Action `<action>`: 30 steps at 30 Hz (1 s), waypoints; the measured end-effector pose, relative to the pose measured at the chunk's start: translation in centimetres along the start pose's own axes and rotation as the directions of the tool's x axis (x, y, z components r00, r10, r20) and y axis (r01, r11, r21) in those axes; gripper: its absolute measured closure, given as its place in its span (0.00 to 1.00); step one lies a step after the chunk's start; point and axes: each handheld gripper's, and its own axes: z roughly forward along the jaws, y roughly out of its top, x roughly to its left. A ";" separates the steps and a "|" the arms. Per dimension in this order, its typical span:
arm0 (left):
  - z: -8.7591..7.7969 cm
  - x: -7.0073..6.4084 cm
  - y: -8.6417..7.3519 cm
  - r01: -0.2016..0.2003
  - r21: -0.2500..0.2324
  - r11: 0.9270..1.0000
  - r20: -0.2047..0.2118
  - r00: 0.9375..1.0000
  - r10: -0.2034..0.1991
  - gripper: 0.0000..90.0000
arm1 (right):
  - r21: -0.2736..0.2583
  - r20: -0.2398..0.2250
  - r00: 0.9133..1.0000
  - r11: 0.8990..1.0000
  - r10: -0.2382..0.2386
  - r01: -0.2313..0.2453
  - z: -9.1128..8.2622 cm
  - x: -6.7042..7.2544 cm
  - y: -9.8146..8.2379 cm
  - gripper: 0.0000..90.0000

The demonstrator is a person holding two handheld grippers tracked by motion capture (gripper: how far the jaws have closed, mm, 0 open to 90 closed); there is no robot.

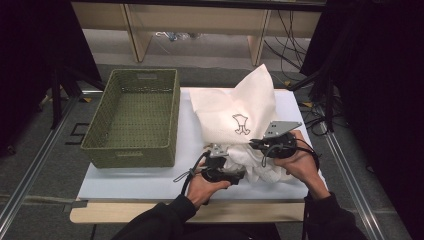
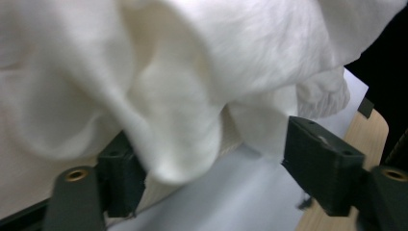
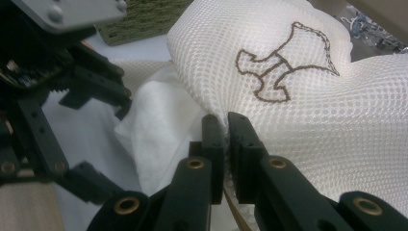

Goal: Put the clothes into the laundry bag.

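A white mesh bag [image 1: 235,105] with a brown outline emblem lies on the white table sheet [image 1: 140,182], one corner standing up. A crumpled white cloth [image 1: 255,162] bulges from its near end. My right gripper [image 1: 255,145] is shut on the bag's mesh edge; in the right gripper view its jaws [image 3: 225,125] pinch the mesh bag [image 3: 337,120] just below the emblem, with the white cloth [image 3: 154,134] to their left. My left gripper [image 1: 235,175] lies low beside the cloth. Its jaws [image 2: 216,168] stand wide apart, and a fold of the white cloth [image 2: 192,72] hangs loosely between them.
An olive woven basket [image 1: 131,150] stands on the left part of the sheet, with nothing inside it. The wooden table edge [image 1: 125,212] runs along the front. Cables and dark stands crowd the floor at the right.
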 end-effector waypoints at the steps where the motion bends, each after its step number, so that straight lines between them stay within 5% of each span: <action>1: 0.3 -0.2 0.1 -0.002 -0.003 1.000 0.004 1.000 0.002 0.25 | 0.003 -0.002 1.000 1.000 0.009 -0.009 -0.1 0.0 0.0 0.96; 6: 2.2 -0.5 1.0 0.008 -0.015 1.000 -0.012 1.000 -0.009 0.31 | -0.001 0.001 1.000 1.000 0.010 -0.010 -0.2 -0.2 0.0 0.96; 8: 2.7 -0.1 1.3 0.026 -0.038 0.999 -0.030 0.999 -0.028 0.44 | -0.001 0.002 1.000 1.000 0.010 -0.010 -0.3 -0.2 0.0 0.96; 11: 3.0 0.8 1.7 0.046 -0.077 0.996 -0.052 0.997 -0.050 0.77 | -0.002 0.004 1.000 1.000 0.020 -0.020 -0.4 -0.2 0.0 0.97; 13: 3.0 1.2 2.0 0.040 -0.095 0.995 -0.075 0.996 -0.047 0.85 | -0.014 0.010 1.000 1.000 0.015 -0.015 -0.6 -0.2 0.0 0.97; 17: 2.5 1.5 3.3 -0.024 -0.135 0.991 -0.135 0.991 0.005 0.88 | -0.001 0.006 1.000 1.000 0.011 -0.011 -0.8 0.1 0.2 0.98; 20: 2.4 1.8 4.5 -0.017 -0.176 0.984 -0.172 0.985 -0.014 0.89 | 0.004 0.006 1.000 1.000 0.015 -0.015 -0.9 0.4 0.4 0.98; 22: 2.6 1.9 4.9 -0.063 -0.189 0.980 -0.221 0.975 0.020 0.89 | -0.001 -0.003 1.000 1.000 0.000 0.000 -1.1 0.6 0.6 0.99; 25: 3.1 2.3 4.6 -0.038 -0.189 0.981 -0.210 0.978 -0.003 0.89 | 0.009 -0.006 1.000 1.000 0.009 -0.009 -1.2 0.9 0.6 0.99; 30: 3.0 2.5 3.7 -0.059 -0.156 0.986 -0.191 0.981 0.029 0.83 | 0.056 -0.028 1.000 0.998 0.004 -0.002 -0.1 1.0 -0.8 0.99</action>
